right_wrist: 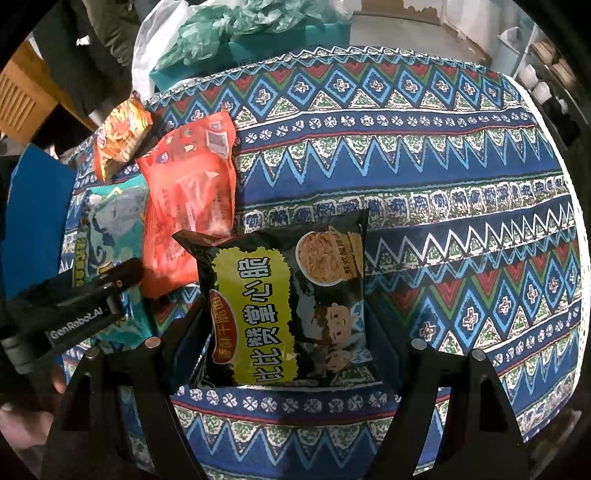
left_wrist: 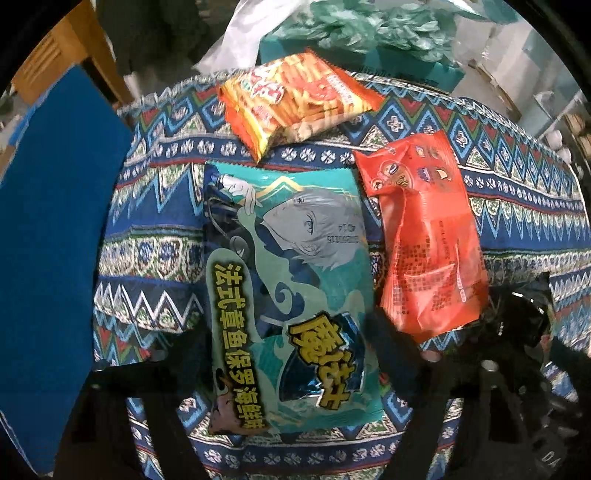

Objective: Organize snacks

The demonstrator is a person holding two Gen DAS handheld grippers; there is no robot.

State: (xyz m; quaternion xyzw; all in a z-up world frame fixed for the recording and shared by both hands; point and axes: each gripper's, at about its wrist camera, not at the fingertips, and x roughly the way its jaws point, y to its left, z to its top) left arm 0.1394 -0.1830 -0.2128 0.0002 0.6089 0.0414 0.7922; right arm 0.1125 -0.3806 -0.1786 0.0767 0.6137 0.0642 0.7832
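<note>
In the left wrist view a teal snack bag (left_wrist: pixel 291 295) lies flat on the patterned tablecloth (left_wrist: pixel 517 206) between the open fingers of my left gripper (left_wrist: pixel 291 343). A plain orange-red packet (left_wrist: pixel 424 229) lies at its right, and an orange noodle-snack packet (left_wrist: pixel 295 99) lies behind it. In the right wrist view my right gripper (right_wrist: pixel 284 332) is shut on a black-and-yellow snack bag (right_wrist: pixel 288 302) and holds it by its sides, just right of the orange-red packet (right_wrist: pixel 192 199). The teal bag (right_wrist: pixel 110 229) and the orange packet (right_wrist: pixel 122 133) show at the left.
A blue box (left_wrist: pixel 48 240) stands at the table's left edge. Green plastic bags (left_wrist: pixel 369 26) on a teal box and a white bag sit behind the table. The left gripper's body (right_wrist: pixel 74 306) lies over the teal bag. The cloth's right half (right_wrist: pixel 461 221) holds no snacks.
</note>
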